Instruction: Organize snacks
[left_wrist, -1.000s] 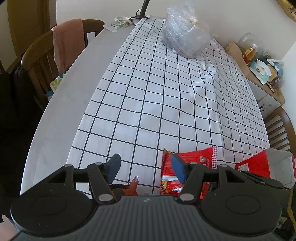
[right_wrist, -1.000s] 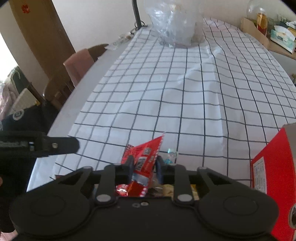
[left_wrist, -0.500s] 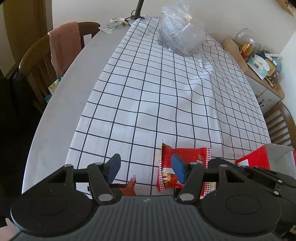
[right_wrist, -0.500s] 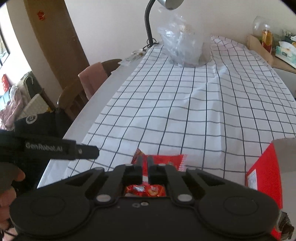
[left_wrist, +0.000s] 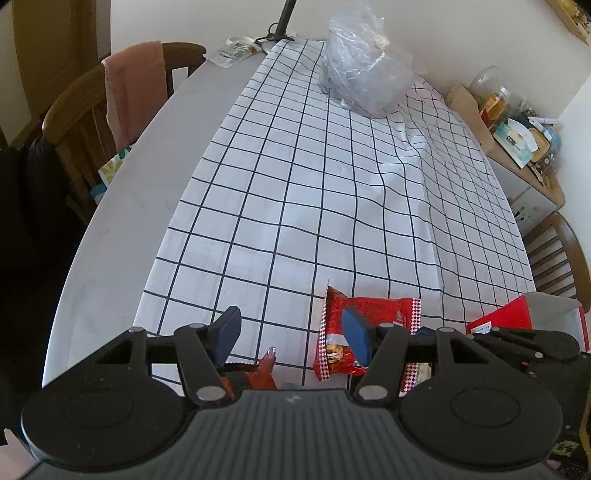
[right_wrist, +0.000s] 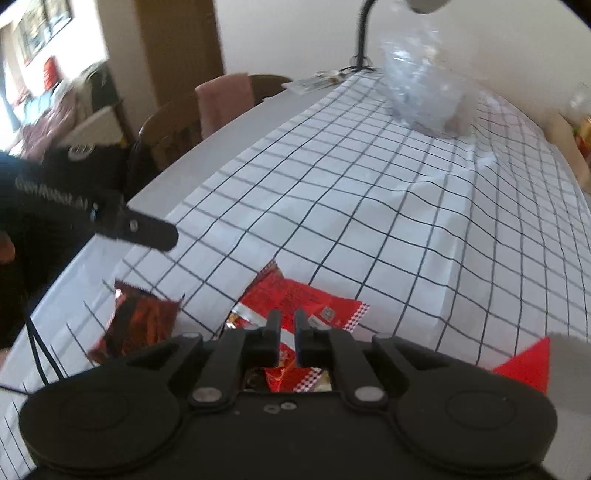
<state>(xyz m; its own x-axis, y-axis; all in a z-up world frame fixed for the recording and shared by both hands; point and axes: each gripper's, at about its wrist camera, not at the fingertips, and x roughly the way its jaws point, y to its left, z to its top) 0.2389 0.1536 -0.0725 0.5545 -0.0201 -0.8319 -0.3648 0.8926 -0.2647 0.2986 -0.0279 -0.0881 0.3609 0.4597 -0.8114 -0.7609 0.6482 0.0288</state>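
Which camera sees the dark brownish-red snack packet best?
The right wrist view: the dark brownish-red packet lies in nearly full sight on the checked cloth, though blurred. In the left wrist view only a small piece shows, mostly hidden behind the left gripper.

Tablecloth (left_wrist: 332, 206): thin white cloth printed with a black grid, matt, lightly creased and rippled. Table (left_wrist: 147, 177): smooth pale grey top with a dull sheen. Red snack packet (right_wrist: 295, 299): glossy plastic film with a silvery band and crimped, checker-printed end seals. Dark red wrapper (right_wrist: 136, 321): shiny crinkled foil. Red box (left_wrist: 513, 317): matt card, pale inside. Clear bag (left_wrist: 365, 74): crumpled transparent plastic, glinting. Chair (left_wrist: 74, 118): varnished brown wood, draped with a soft pink cloth (left_wrist: 133, 88). Left gripper (left_wrist: 291, 336) and right gripper (right_wrist: 287, 328): matt black moulded plastic with small metal screw heads.
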